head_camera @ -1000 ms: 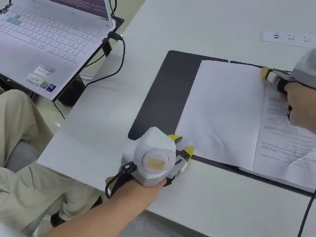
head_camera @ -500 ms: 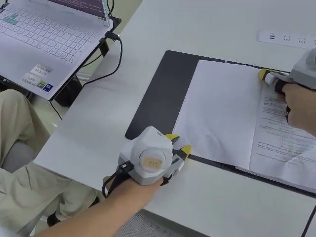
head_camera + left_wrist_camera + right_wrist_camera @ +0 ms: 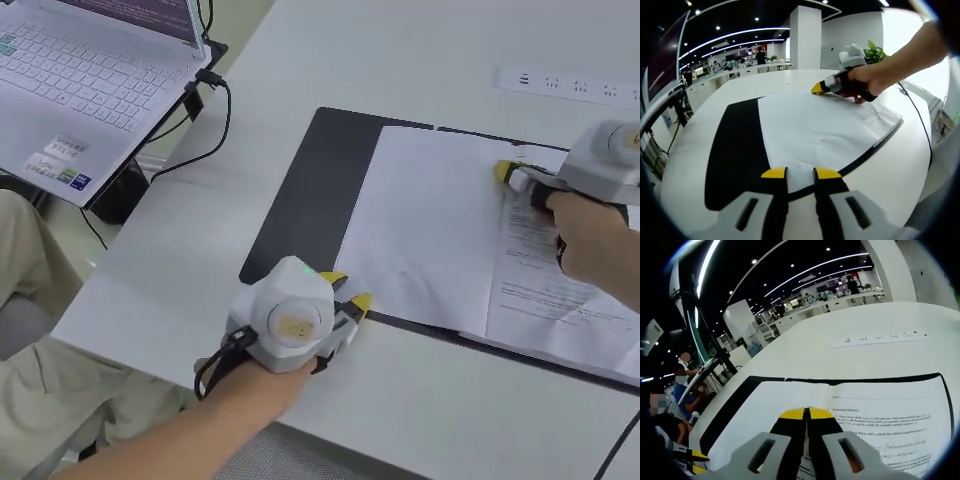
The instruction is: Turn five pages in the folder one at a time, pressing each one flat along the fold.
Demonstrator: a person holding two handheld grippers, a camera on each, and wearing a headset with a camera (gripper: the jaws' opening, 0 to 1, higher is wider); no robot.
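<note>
Folder [image 3: 310,190] lies open centre-right of the head view with at least one blank sheet [image 3: 430,220] flipped over to the left, though I can't count how many of the five that makes. My right gripper [image 3: 508,172], jaws pinched together and empty, is at the top of the fold, so I'd say mid-press. The left gripper [image 3: 347,290] sits lower centre, jaws slightly apart, empty.
</note>
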